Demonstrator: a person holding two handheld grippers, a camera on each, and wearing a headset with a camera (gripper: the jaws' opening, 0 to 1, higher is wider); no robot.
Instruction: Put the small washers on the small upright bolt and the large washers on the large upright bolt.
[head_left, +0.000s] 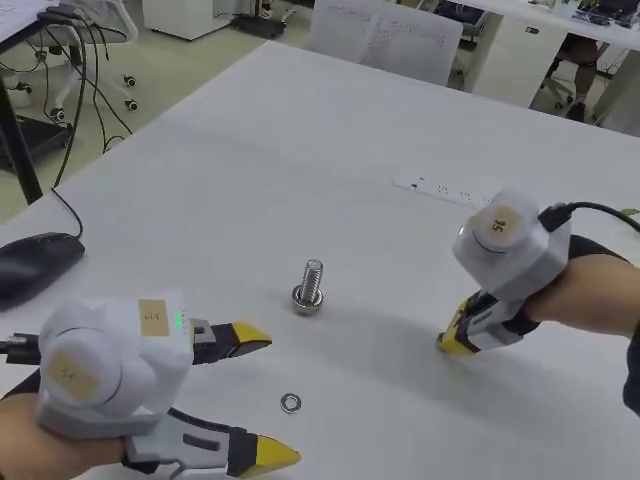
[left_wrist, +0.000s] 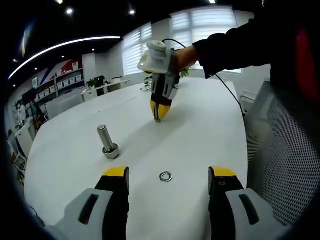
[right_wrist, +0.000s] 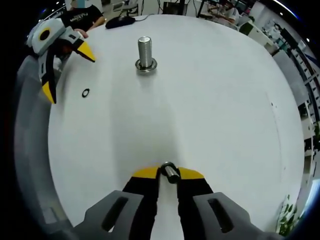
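Two yellow-tipped grippers flank the large upright bolt (head_left: 311, 285) on a white workbench (head_left: 300, 150). The bolt stands near the table's middle with a wider metal collar at its foot; whether that is a washer or the bolt's own head cannot be told. The left gripper (head_left: 262, 395) sits low by the near edge with its jaws spread wide. A loose washer (head_left: 291, 403) lies flat in line with the gap between the tips, touching neither.

The right gripper (head_left: 452, 343) points down at the tabletop well to the right of the bolt, and in the head view its own body hides what the tips are doing. The right gripper view supplies that: the jaws are pinched on a small metal piece (right_wrist: 170, 172), rounded and shiny, too close to say whether it is a bolt or a washer. The left gripper view puts the tips at or just above the surface, and shows a mesh chair back (left_wrist: 285, 150) past the table's edge.

The head view takes in a black mouse (head_left: 35, 262) at the left edge and a white power strip (head_left: 445, 188) further back. Bare tabletop runs between the bolt and each gripper, with a wide stretch behind the bolt
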